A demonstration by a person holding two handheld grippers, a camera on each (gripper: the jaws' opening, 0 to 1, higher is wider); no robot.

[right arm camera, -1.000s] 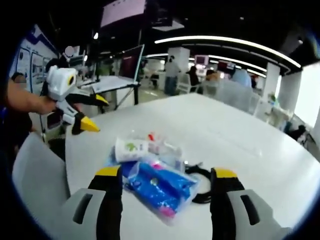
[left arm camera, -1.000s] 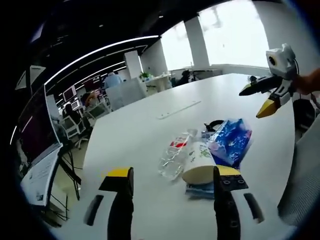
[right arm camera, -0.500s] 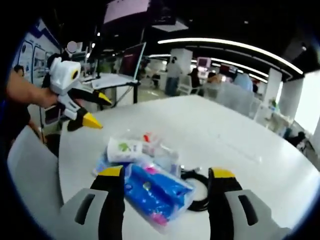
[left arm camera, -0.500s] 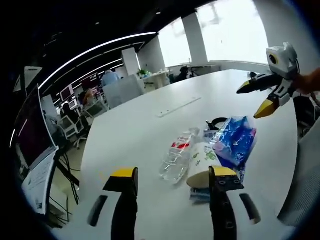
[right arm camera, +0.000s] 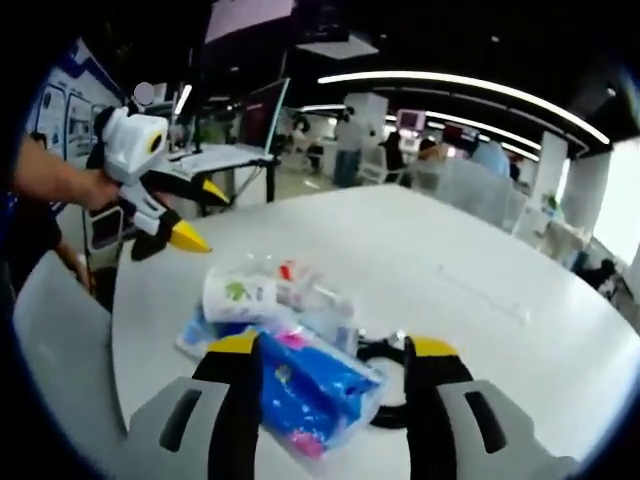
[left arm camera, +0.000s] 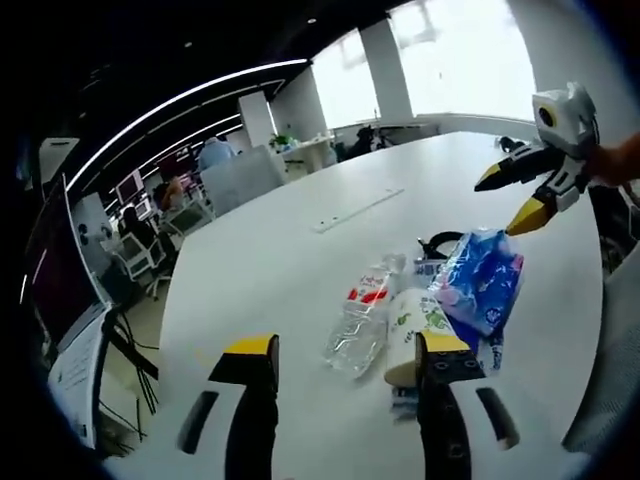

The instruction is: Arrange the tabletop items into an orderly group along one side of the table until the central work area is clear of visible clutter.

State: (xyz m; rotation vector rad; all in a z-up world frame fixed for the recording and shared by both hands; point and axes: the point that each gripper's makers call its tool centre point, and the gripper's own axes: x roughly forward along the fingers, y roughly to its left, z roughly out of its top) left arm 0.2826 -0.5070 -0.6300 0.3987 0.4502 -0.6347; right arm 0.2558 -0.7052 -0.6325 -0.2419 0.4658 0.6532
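A small heap of clutter lies on the white table (left arm camera: 290, 260). It holds a clear plastic bottle (left arm camera: 363, 318) on its side, a tipped paper cup (left arm camera: 414, 327), a blue packet (left arm camera: 482, 281) and a black cable (left arm camera: 436, 243). My left gripper (left arm camera: 348, 348) is open, low over the table, its right jaw just in front of the cup. My right gripper (left arm camera: 503, 205) hangs open above the packet's far side. In the right gripper view the blue packet (right arm camera: 312, 385) shows between the open jaws of my right gripper (right arm camera: 332, 348). Beyond it are the cup (right arm camera: 238, 295), bottle (right arm camera: 312, 295) and left gripper (right arm camera: 203, 215).
A grey chair back (right arm camera: 55, 340) stands at the table's near edge beside the heap. A long cable slot (left arm camera: 355, 210) runs across the table's middle. Desks with monitors (right arm camera: 262, 120), chairs and people fill the office behind.
Both cameras have drifted a little. My right gripper's jaws stand slightly closer together and nearer the blue packet. The items on the table have not moved.
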